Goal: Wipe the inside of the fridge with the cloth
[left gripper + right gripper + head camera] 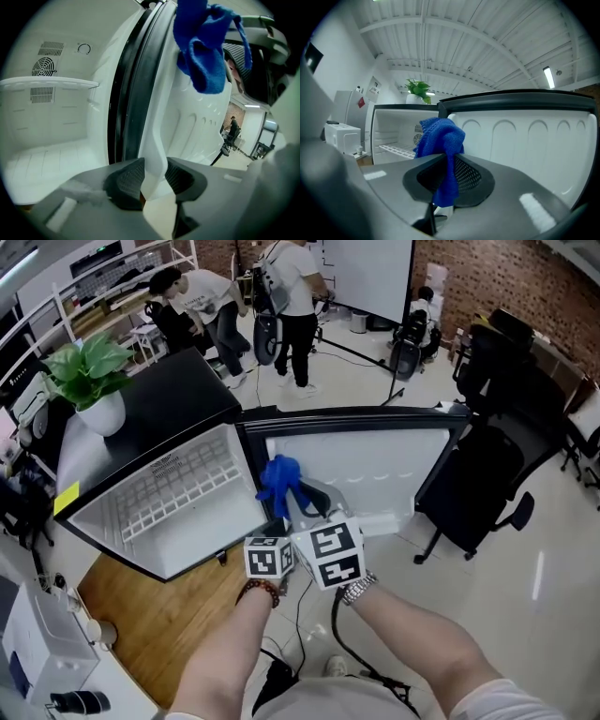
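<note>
A small black fridge (173,395) stands open, showing a white inside with a wire shelf (178,486). Its door (375,470) is swung out to the right. My right gripper (292,497) is shut on a blue cloth (278,478), which it holds in front of the door's inner lining. In the right gripper view the cloth (440,138) hangs bunched between the jaws of the right gripper (447,176). My left gripper (153,176) is closed on the white edge of the door (152,136), with the cloth (204,51) above it. In the head view the left gripper (273,532) sits just under the right one.
A potted plant (94,381) stands on the fridge top. A black office chair (487,479) is close behind the open door. Two people (295,292) stand further back. A white appliance (37,652) sits at the lower left, beside a wooden surface (159,615).
</note>
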`<state>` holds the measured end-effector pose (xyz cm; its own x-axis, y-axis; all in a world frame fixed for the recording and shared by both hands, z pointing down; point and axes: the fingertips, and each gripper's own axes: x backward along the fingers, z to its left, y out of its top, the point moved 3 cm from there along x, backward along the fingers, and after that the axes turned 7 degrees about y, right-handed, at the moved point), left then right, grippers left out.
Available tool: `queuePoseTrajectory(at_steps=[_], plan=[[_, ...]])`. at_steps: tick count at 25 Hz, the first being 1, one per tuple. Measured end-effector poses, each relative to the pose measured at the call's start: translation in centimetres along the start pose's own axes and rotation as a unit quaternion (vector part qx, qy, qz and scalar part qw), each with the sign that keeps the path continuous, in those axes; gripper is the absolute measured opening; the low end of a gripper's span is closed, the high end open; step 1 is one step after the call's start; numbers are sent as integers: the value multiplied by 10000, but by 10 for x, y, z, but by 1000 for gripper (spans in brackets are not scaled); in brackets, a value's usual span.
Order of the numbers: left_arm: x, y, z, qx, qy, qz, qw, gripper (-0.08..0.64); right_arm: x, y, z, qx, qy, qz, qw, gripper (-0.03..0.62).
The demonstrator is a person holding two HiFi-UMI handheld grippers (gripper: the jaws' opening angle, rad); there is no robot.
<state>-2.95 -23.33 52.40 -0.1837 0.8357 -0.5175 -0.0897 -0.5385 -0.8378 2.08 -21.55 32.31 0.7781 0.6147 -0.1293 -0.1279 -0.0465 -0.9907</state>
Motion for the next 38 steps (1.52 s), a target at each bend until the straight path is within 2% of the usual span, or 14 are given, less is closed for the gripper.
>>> queuePoseTrajectory(at_steps=[7, 17, 38], plan=[[0, -3, 1, 40, -90, 37, 9999, 140, -19, -11, 2, -29, -185, 131, 9997, 46], [2, 0, 1, 26, -80, -44, 10000, 133, -15, -24, -18, -173, -621, 194, 9977, 46], [3, 0, 2, -18, 34, -64, 10000, 130, 44, -45, -90, -244, -1439, 269, 9889, 46]])
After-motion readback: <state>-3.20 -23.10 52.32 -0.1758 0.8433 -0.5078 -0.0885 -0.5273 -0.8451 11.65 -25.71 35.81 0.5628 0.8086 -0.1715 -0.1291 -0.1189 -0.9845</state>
